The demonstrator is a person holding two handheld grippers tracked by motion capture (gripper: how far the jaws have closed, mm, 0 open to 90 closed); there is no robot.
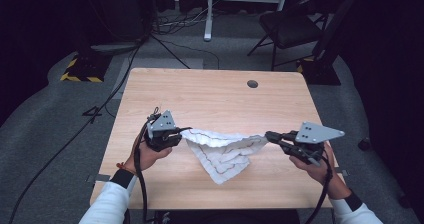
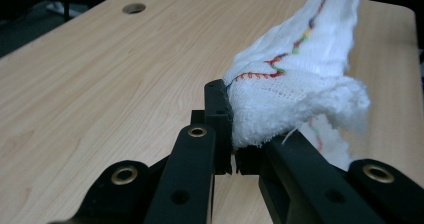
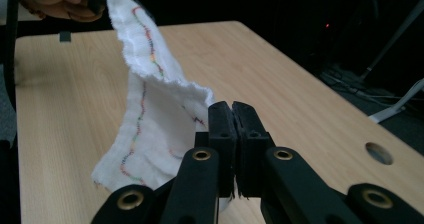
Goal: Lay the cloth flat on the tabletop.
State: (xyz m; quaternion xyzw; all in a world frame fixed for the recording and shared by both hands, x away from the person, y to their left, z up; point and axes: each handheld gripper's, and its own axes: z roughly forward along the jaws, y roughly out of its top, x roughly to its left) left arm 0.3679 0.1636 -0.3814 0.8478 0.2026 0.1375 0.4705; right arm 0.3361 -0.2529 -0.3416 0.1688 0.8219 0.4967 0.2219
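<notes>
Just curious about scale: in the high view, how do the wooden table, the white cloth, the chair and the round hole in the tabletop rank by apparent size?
1. Wooden table
2. Chair and white cloth: look alike; the chair stands farther off, so unsure
3. Round hole

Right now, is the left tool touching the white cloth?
Touching. The left gripper view shows the left tool shut on a bunched corner of the white cloth, the fabric pressed between its pads.
</notes>
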